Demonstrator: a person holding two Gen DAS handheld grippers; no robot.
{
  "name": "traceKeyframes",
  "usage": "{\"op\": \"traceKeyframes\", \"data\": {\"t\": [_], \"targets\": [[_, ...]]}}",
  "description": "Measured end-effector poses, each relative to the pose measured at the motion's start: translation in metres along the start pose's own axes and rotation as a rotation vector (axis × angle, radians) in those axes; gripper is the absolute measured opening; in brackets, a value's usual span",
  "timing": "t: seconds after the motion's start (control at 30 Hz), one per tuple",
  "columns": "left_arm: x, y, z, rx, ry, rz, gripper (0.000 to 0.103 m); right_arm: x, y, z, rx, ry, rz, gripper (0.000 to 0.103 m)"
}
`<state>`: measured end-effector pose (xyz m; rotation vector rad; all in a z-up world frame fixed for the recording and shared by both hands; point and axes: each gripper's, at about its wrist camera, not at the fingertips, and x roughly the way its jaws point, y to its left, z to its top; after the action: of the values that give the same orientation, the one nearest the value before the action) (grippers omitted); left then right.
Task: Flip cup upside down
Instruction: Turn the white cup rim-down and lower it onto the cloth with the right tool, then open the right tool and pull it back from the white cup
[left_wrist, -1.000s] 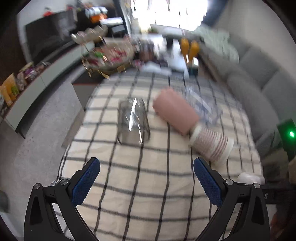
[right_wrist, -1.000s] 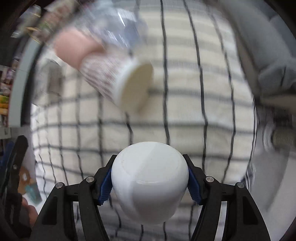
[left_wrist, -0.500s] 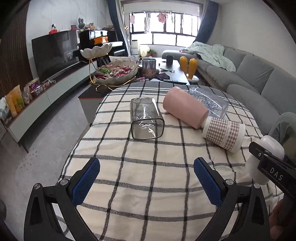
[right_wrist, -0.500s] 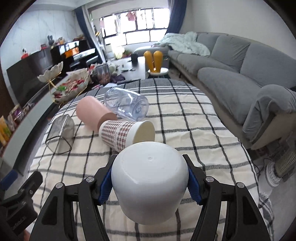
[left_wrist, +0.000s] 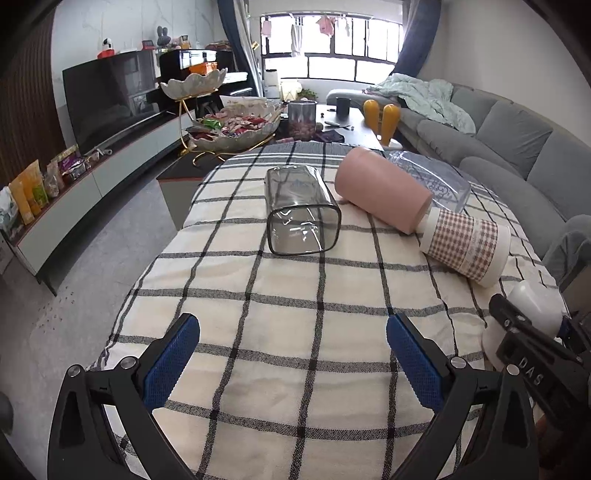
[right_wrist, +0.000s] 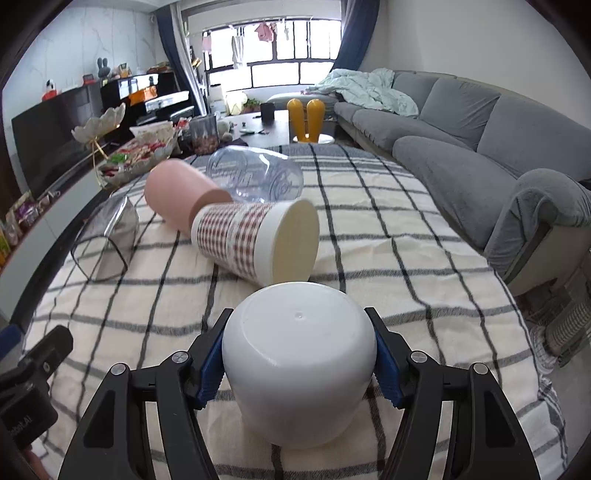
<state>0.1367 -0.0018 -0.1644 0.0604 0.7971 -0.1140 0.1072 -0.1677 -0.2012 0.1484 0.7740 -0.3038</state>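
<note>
1. Right gripper (right_wrist: 299, 363) pinches the white cup (right_wrist: 299, 365) across its sides, blue pads tight on both flanks. The flat base faces up and forward, the mouth down toward the checked tablecloth (right_wrist: 388, 258). I cannot tell whether the rim has touched the cloth.
2. Step in hand, as I judge it: setting the inverted cup down. The flip itself looks done. Next move calls for lowering it level until the rim seats, then spreading the jaws and backing straight off so the cup is not tipped.
3. Left gripper (left_wrist: 293, 354) hangs to the left of the white cup, jaws spread wide, holding nothing, over bare cloth.
4. Just beyond the white cup lies the plaid cup (right_wrist: 258, 240) on its side, mouth toward the camera. Close; little room forward.
5. Behind the plaid cup and touching it, the pink cup (right_wrist: 177, 192). Past that, the clear patterned cup (right_wrist: 255, 177). Left of the pink cup, the smoky square glass (right_wrist: 107, 240), all lying down.
6. Right of the white cup the cloth runs open to the table's edge, then drops off toward the grey sofa (right_wrist: 480, 147). Best clear room is left and rearward.
</note>
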Motion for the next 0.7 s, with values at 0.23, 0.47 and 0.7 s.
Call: {"op": "traceKeyframes", "data": {"t": [0.23,0.47,0.7], "targets": [[0.001,-0.003,0.001,0.007,0.000,-0.009,0.103,-0.001,-0.003,-0.001,0.004,-0.005,-0.008,0.080],[-0.012,-0.001,0.006,-0.010,-0.016,-0.023,0.103,-0.020,-0.010,0.007,0.022,0.000,-0.013,0.083],[-0.056,-0.007,0.019,-0.005,-0.067,-0.062,0.103,-0.088,-0.024,0.024,0.030,-0.093,-0.044,0.095]]}}
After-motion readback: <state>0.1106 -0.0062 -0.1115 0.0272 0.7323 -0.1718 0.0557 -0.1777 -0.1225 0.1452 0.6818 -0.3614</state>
